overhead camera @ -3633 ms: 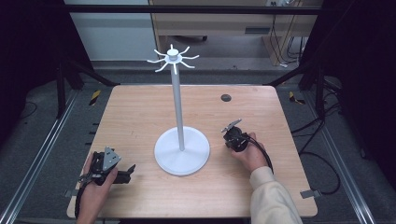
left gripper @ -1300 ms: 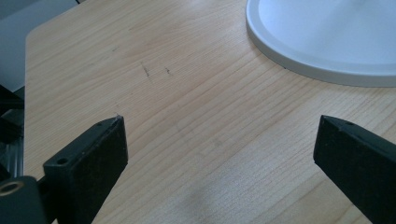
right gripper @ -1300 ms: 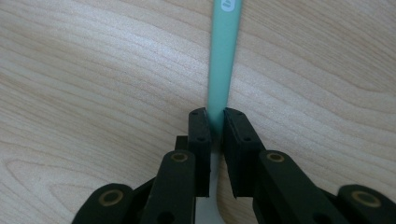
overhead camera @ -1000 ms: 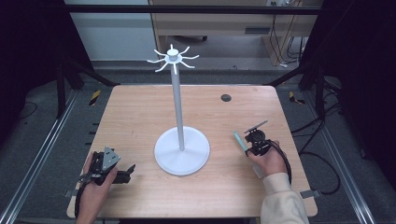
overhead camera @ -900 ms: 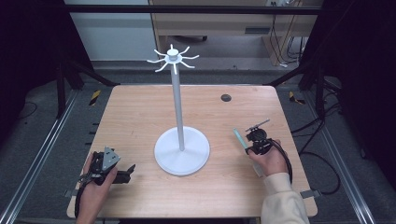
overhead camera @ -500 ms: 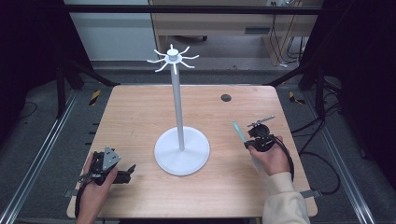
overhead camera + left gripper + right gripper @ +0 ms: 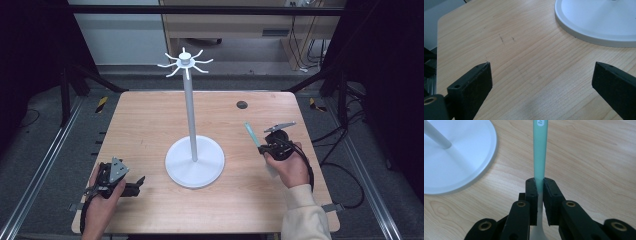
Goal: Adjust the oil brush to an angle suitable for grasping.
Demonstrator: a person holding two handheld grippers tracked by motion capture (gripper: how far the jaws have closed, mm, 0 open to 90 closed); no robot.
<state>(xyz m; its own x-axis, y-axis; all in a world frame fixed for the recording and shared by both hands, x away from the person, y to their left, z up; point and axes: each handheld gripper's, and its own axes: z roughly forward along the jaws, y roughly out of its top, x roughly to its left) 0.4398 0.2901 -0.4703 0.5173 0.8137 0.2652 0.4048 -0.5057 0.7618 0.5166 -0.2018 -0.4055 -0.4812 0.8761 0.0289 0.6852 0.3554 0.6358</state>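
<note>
A white stand has a round base [image 7: 195,161], a tall pole [image 7: 189,115] and a ring of hooks [image 7: 185,62] at its top. It rises from the middle of the wooden table [image 7: 150,120]. To its right, my right gripper [image 7: 265,147] is shut on a slim mint-green utensil handle [image 7: 251,134] that points away toward the far left. In the right gripper view the handle [image 7: 540,150] runs straight up from the closed gripper [image 7: 539,182], with the base [image 7: 461,162] to its left. My left gripper [image 7: 137,184] rests at the near left, open and holding nothing [image 7: 541,85].
A small dark round hole [image 7: 242,105] sits in the tabletop at the far right of the stand. Metal frame rails run along both sides of the table. In the left gripper view the stand's base [image 7: 599,22] lies ahead to the right.
The right hand has shifted right, away from the stand's base, and turned, so the green handle now points more toward the far side. The left gripper has not moved.
</note>
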